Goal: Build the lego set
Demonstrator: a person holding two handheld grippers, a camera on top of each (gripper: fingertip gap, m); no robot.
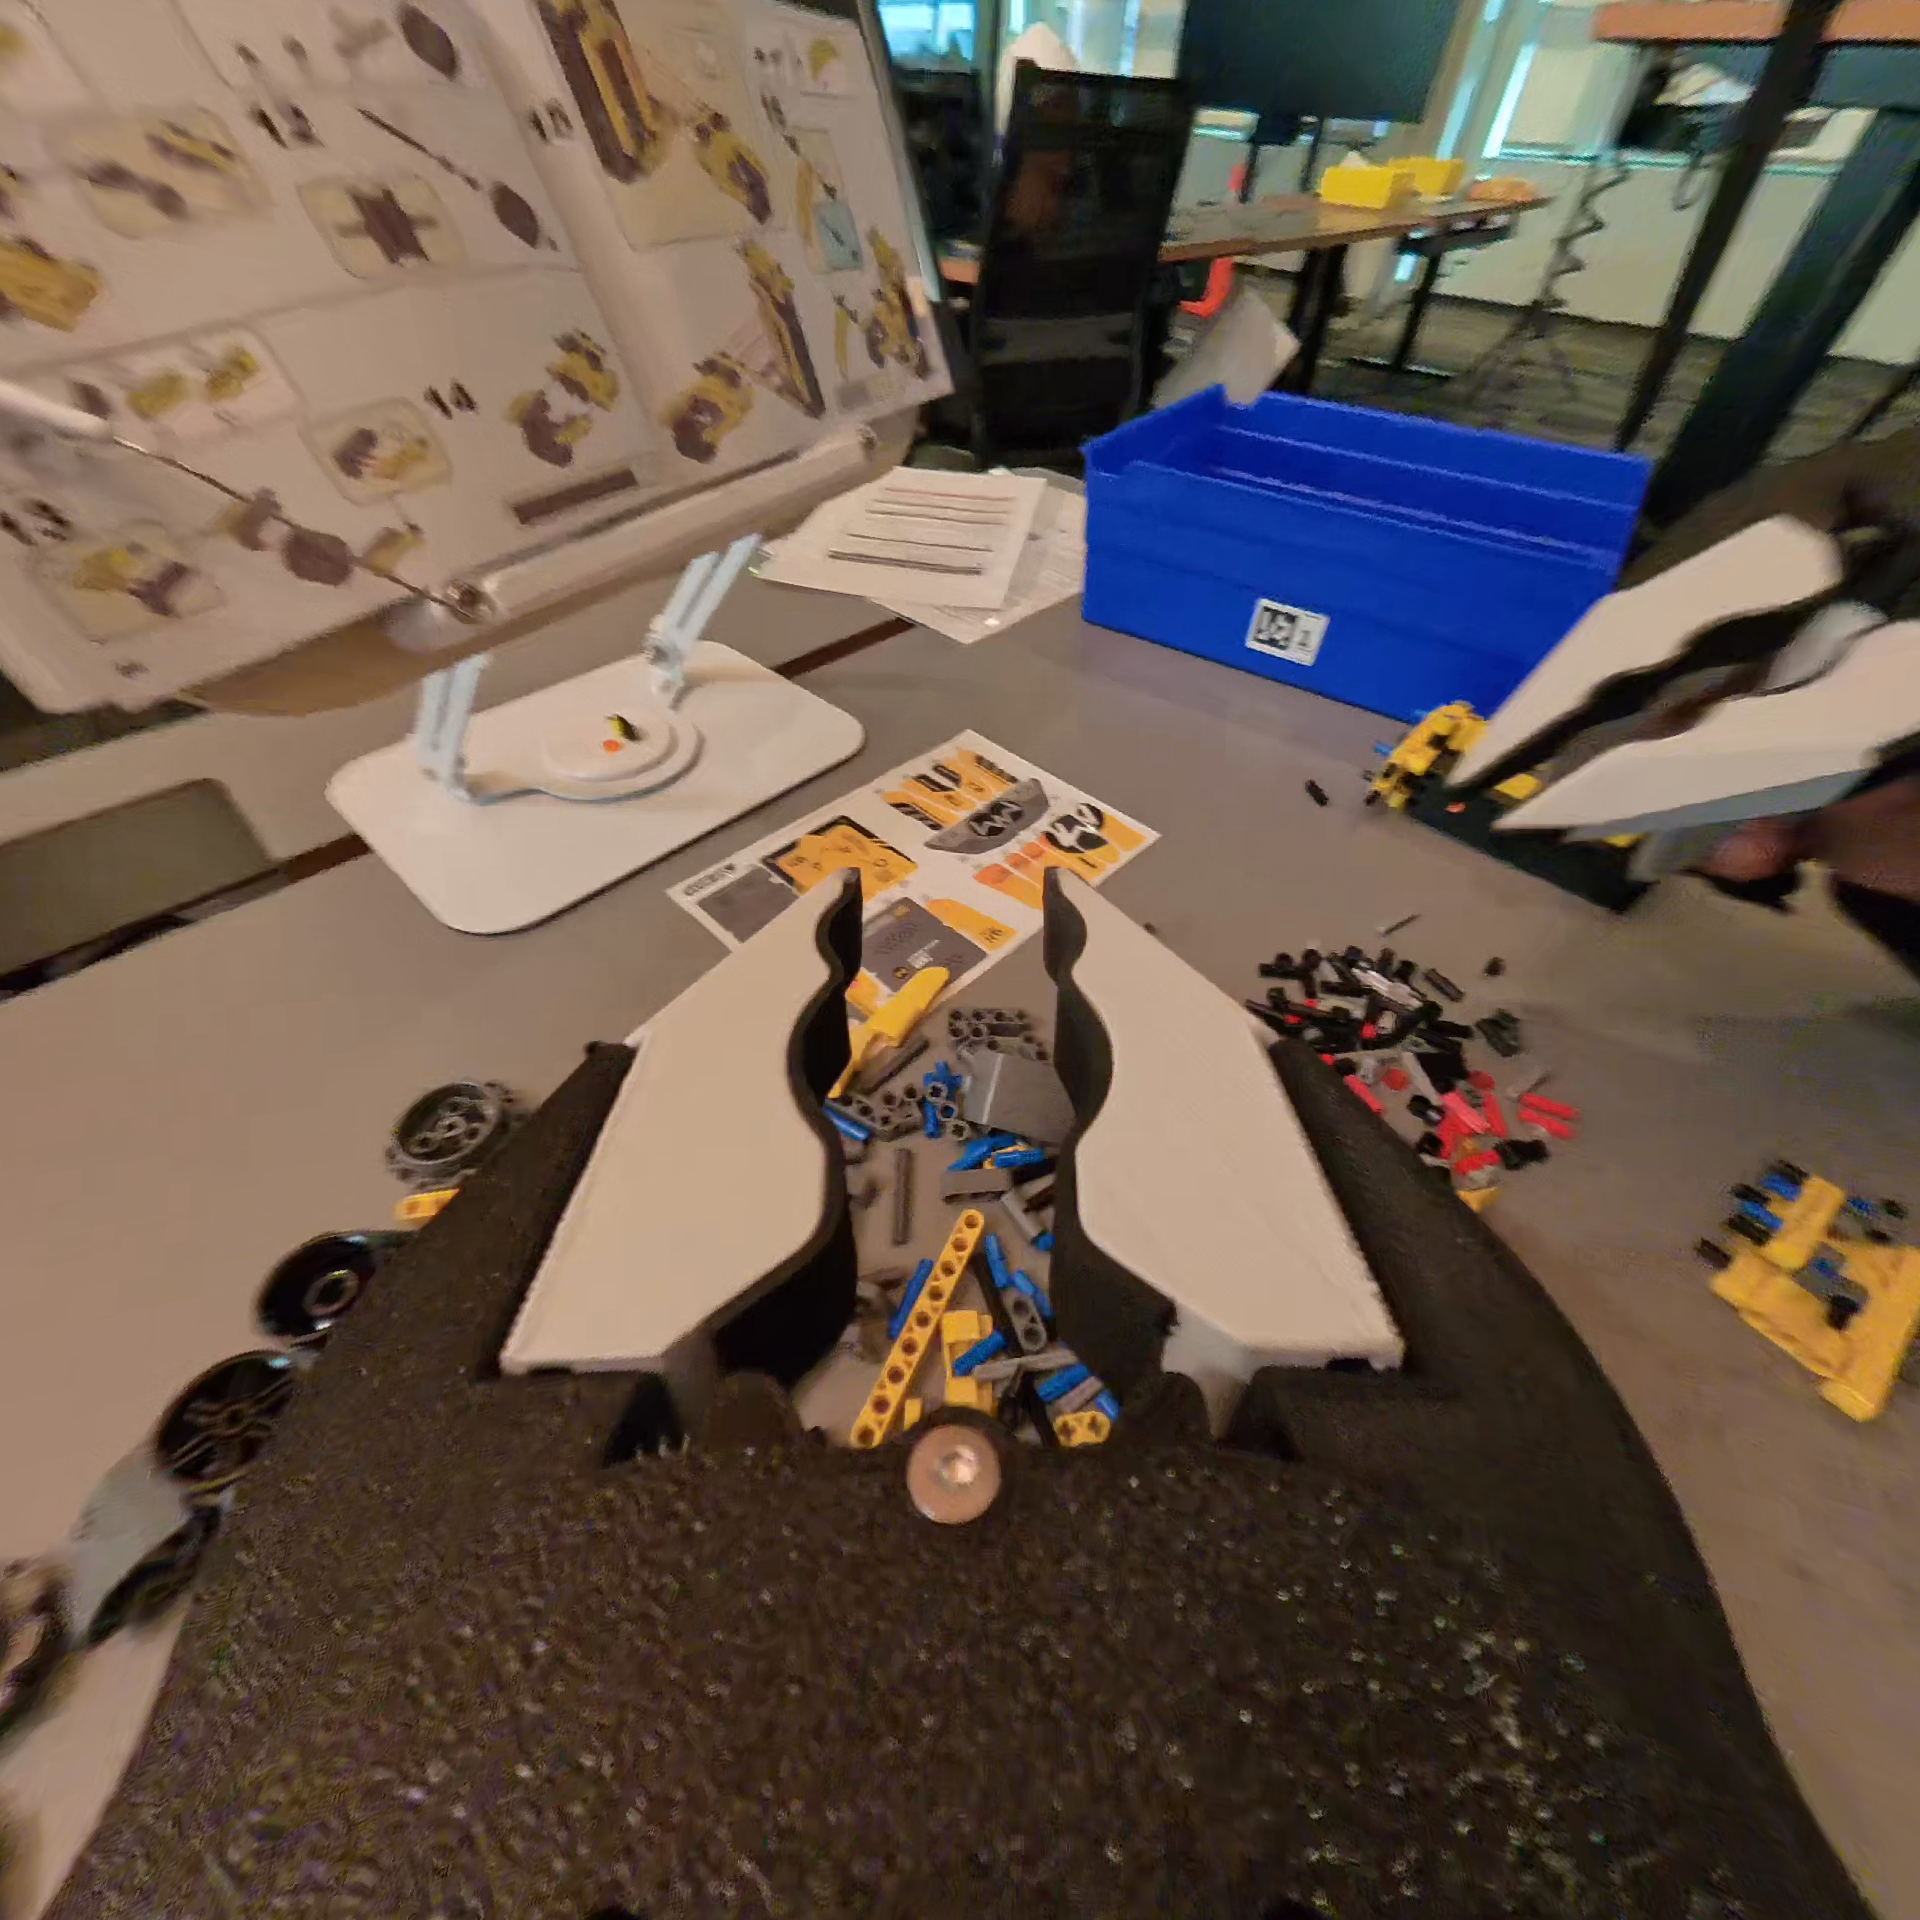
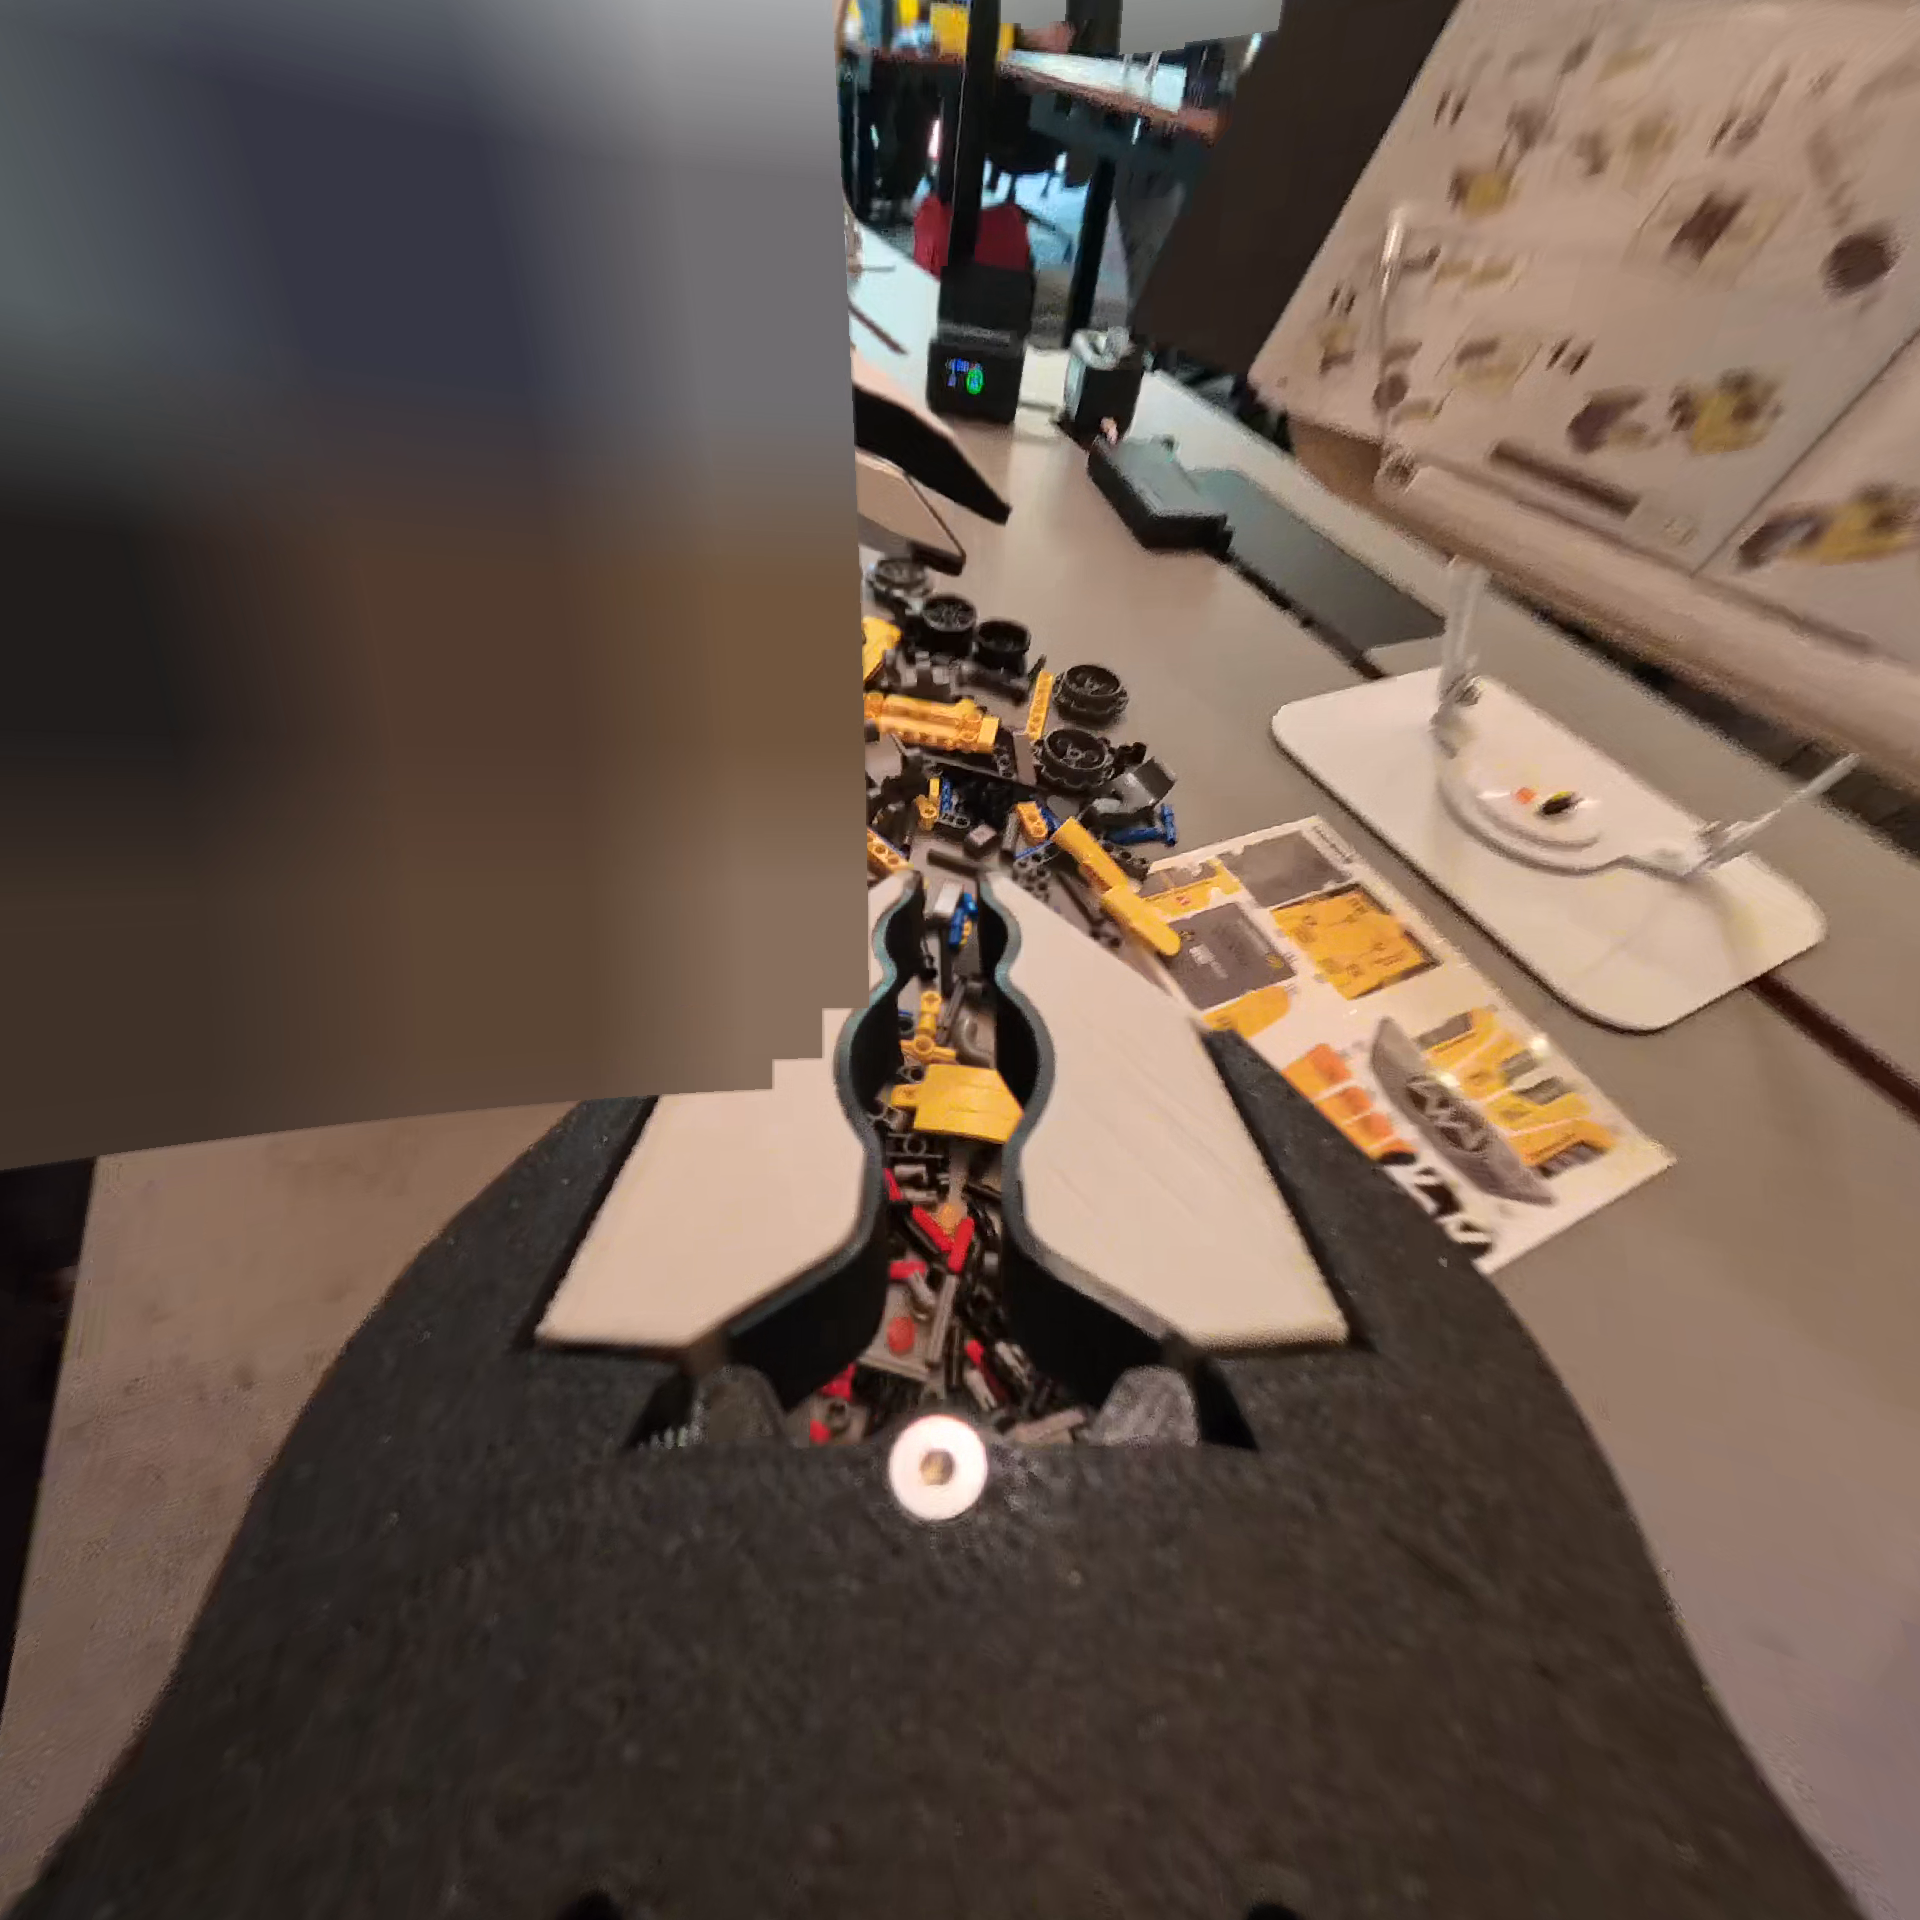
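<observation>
My left gripper point(image 1: 951, 894) is open and empty, low over a loose pile of blue, grey and yellow building pieces point(image 1: 966, 1226) on the grey table point(image 1: 312, 1039). A sticker sheet point(image 1: 914, 842) lies just past its fingertips. My right gripper point(image 2: 951, 888) has its jaws only a little apart, and nothing is clearly held between them. It hovers over a pile of red and black pins point(image 2: 935, 1278), with yellow and black pieces point(image 2: 966, 769) beyond. In the left wrist view it point(image 1: 1486, 790) shows at the right, next to a yellow and black part-built model point(image 1: 1423, 748).
A blue bin point(image 1: 1351, 540) stands at the back right, with papers point(image 1: 925, 540) beside it. An open instruction booklet point(image 1: 416, 260) rests on a white stand point(image 1: 592, 810). Black wheels point(image 1: 447, 1132) lie at the left. The red and black pins point(image 1: 1403, 1049) and a yellow sub-assembly point(image 1: 1818, 1288) lie at the right. Left tips to right tips: about 12 cm.
</observation>
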